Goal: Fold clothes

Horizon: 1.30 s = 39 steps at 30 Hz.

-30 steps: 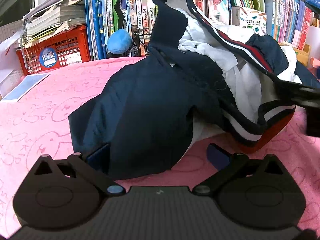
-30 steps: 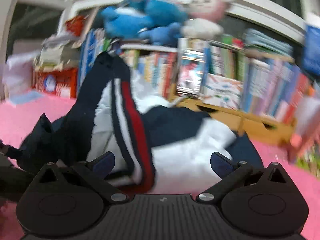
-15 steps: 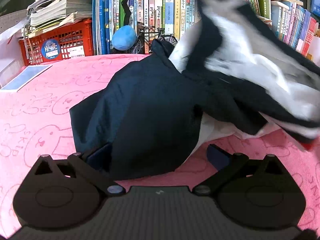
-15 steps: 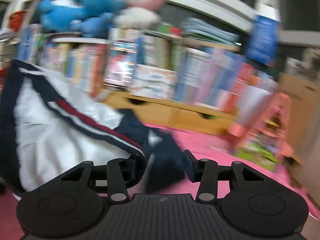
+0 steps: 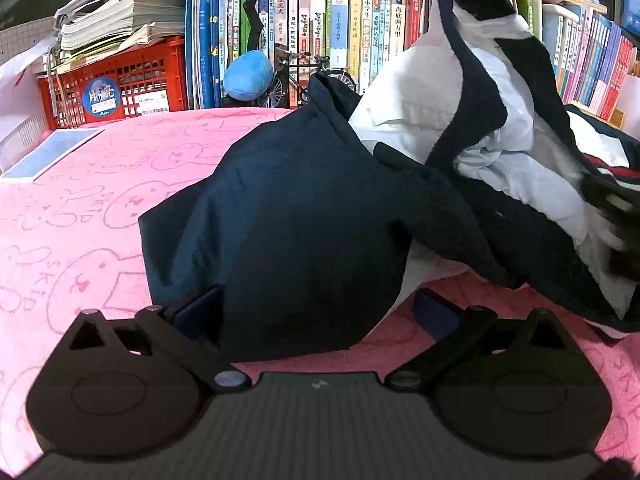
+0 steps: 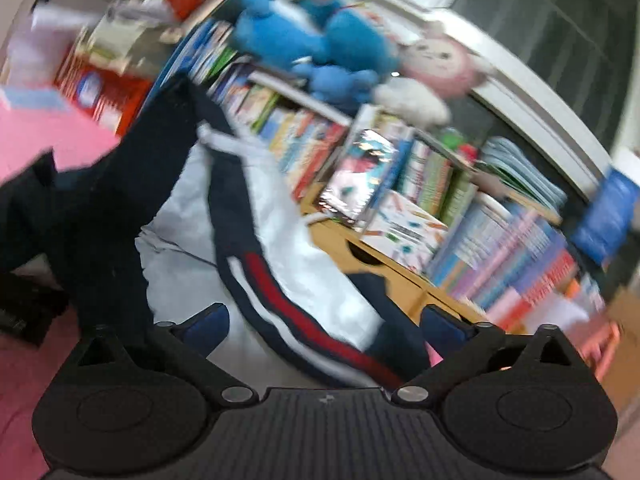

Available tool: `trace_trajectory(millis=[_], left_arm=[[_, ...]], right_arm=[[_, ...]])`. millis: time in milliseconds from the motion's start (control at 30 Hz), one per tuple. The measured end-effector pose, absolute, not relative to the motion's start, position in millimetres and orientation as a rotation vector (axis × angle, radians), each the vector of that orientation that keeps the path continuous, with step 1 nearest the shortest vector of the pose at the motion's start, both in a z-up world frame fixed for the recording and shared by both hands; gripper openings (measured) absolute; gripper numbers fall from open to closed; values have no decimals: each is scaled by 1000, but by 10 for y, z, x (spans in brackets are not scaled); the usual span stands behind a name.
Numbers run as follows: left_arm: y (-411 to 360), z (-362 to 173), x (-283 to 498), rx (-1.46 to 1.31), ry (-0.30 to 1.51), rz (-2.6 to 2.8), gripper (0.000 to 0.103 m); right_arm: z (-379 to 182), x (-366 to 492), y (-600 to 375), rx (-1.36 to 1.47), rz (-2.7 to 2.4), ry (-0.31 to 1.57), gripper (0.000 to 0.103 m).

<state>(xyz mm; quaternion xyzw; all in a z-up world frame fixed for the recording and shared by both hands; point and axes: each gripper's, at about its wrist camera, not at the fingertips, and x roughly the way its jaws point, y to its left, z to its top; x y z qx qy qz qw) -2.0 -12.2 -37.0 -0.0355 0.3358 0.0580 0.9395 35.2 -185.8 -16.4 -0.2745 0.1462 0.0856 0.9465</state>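
Note:
A navy jacket (image 5: 304, 216) with white lining and a red-and-white stripe lies bunched on the pink cloth (image 5: 80, 200). My left gripper (image 5: 316, 312) is open and low over the cloth, and the jacket's navy near edge lies between its fingers. In the left wrist view the right gripper (image 5: 616, 220) shows as a dark blur at the jacket's right side. In the blurred right wrist view my right gripper (image 6: 324, 324) is open. The striped band of the jacket (image 6: 288, 312) runs between its fingers, and part of the jacket stands heaped up behind them.
Behind the cloth stand rows of books (image 5: 352, 32), a red crate (image 5: 120, 88) with stacked papers, and a blue plush ball (image 5: 248, 76). Plush toys (image 6: 312, 40) sit on top of the bookshelf. A wooden drawer unit (image 6: 384, 276) is at the right.
The right gripper was shut on jacket fabric half a second ago and is now open, and its view has swung left. The lifted part of the jacket has shifted. The left gripper has stayed in place.

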Motion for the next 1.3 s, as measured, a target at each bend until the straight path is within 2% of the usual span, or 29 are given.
trace_trajectory(millis=[33, 100, 400, 533, 600, 700, 767, 800, 833, 867, 900, 933, 967, 1033, 1100, 1167, 1200, 1233, 1300], left_arm=[[-119, -329, -63, -87, 662, 96, 103], [-113, -247, -149, -116, 615, 52, 103], [-97, 120, -522, -240, 402, -144, 103], [-389, 298, -314, -143, 389, -208, 103], [-539, 342, -310, -83, 312, -246, 103], [-800, 232, -56, 127, 318, -99, 103], [-893, 118, 192, 232, 382, -10, 103], [-855, 74, 265, 224, 397, -4, 103], [-816, 30, 337, 217, 411, 3, 97], [-771, -9, 396, 204, 424, 7, 77], [-682, -14, 369, 161, 426, -11, 65], [-583, 9, 339, 118, 436, -37, 47], [-488, 33, 309, 80, 443, -61, 42], [-370, 83, 235, 103, 423, -54, 42], [-254, 132, 164, 144, 398, -25, 42], [-133, 171, 68, 144, 369, 33, 41], [-65, 200, 10, 139, 351, 71, 41], [47, 221, -33, 122, 339, 117, 41], [271, 261, -112, 86, 315, 201, 41]], right_arm=[[-178, 448, -1774, -575, 174, 309, 43], [-182, 613, -1661, -581, 169, 330, 22], [125, 448, -2508, -240, 139, 326, 22], [176, 385, -2740, -139, 147, 342, 22], [179, 330, -2780, -148, 140, 330, 22], [147, 312, -2783, -208, 114, 324, 22], [108, 301, -2754, -242, 126, 335, 25], [71, 282, -2707, -271, 143, 338, 34], [28, 262, -2641, -308, 161, 338, 48], [-23, 243, -2556, -356, 175, 329, 56], [-73, 237, -2454, -408, 181, 309, 66], [-118, 239, -2344, -460, 179, 283, 72], [-150, 259, -2239, -496, 173, 259, 75], [-189, 340, -2042, -531, 164, 221, 89], [-218, 437, -1848, -548, 197, 213, 90], [-233, 471, -1727, -544, 225, 233, 73], [-238, 477, -1679, -538, 237, 247, 39], [-222, 455, -1689, -507, 235, 252, 12], [-137, 351, -1888, -373, 207, 252, 12]])
